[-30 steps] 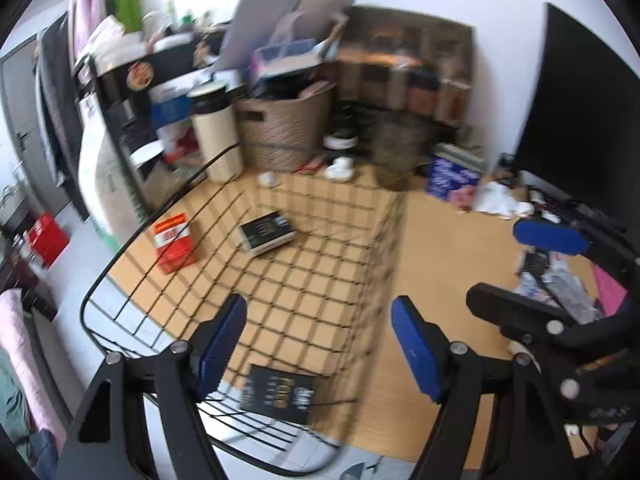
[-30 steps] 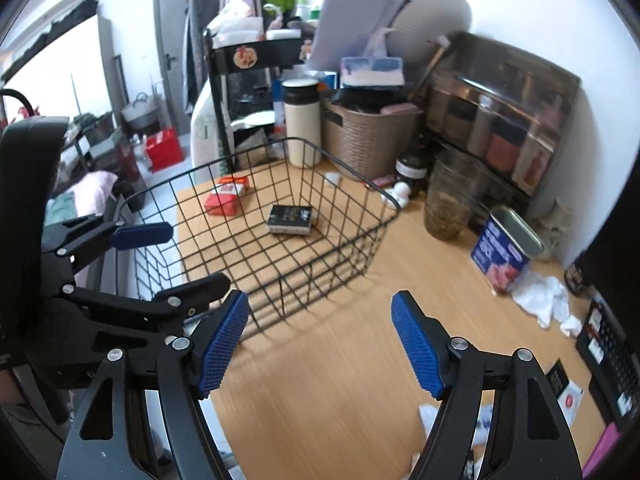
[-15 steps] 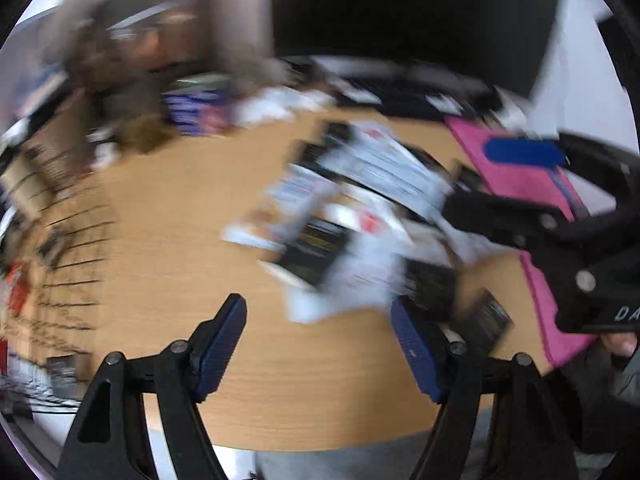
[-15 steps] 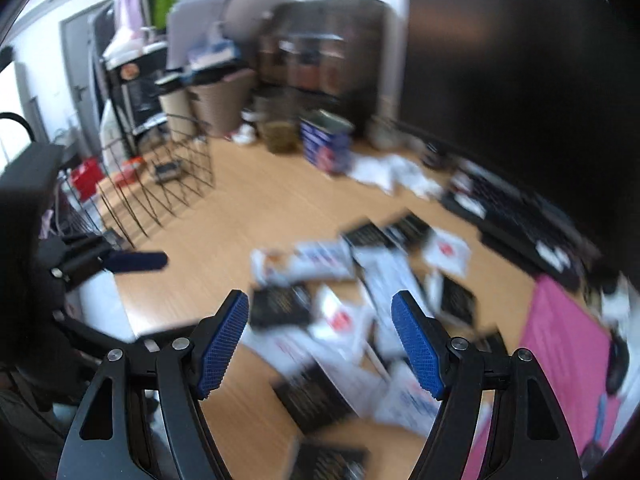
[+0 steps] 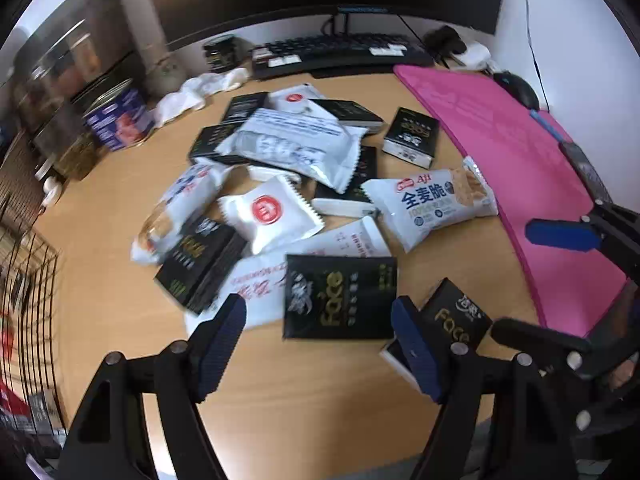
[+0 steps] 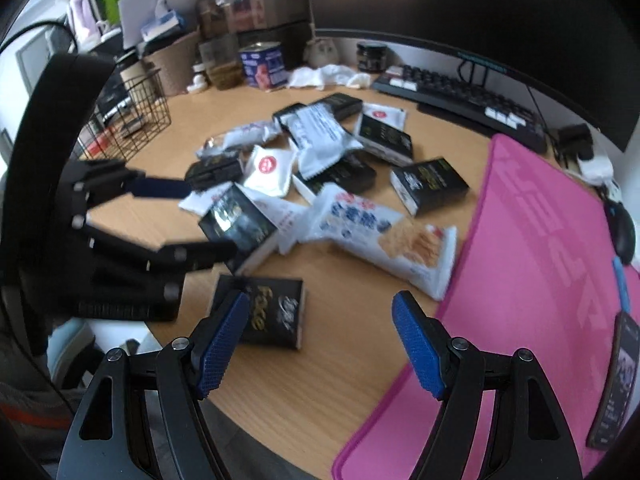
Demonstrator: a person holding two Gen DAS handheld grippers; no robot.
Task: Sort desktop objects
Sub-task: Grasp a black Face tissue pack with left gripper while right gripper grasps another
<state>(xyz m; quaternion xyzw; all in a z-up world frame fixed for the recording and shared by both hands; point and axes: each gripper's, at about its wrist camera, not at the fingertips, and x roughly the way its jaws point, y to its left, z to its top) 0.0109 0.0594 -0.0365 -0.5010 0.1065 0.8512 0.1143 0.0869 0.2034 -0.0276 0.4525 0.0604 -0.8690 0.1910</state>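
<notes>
Both tongs gape empty, left tongs [image 5: 318,344] over the flat black gold-lettered box [image 5: 340,296] at the wooden counter's [image 5: 100,208] near edge; I'd straddle it squarely, clear of neighbouring white packets [image 5: 270,216].

The right gripper [image 6: 320,340] hangs over the counter's [image 6: 320,380] near edge, its blue fingers [image 6: 416,350] wide apart with nothing between them. Just beyond the left finger lies a black box [image 6: 272,312]. Farther in, a heap of white packets [image 6: 324,140] and black boxes sprawls mid-counter. The left gripper [image 6: 180,216] reaches in from the left edge, blurred, seemingly over the heap. A pink mat [image 6: 540,260] covers the right side; a wire basket [image 6: 132,120] stands at the far left.
</notes>
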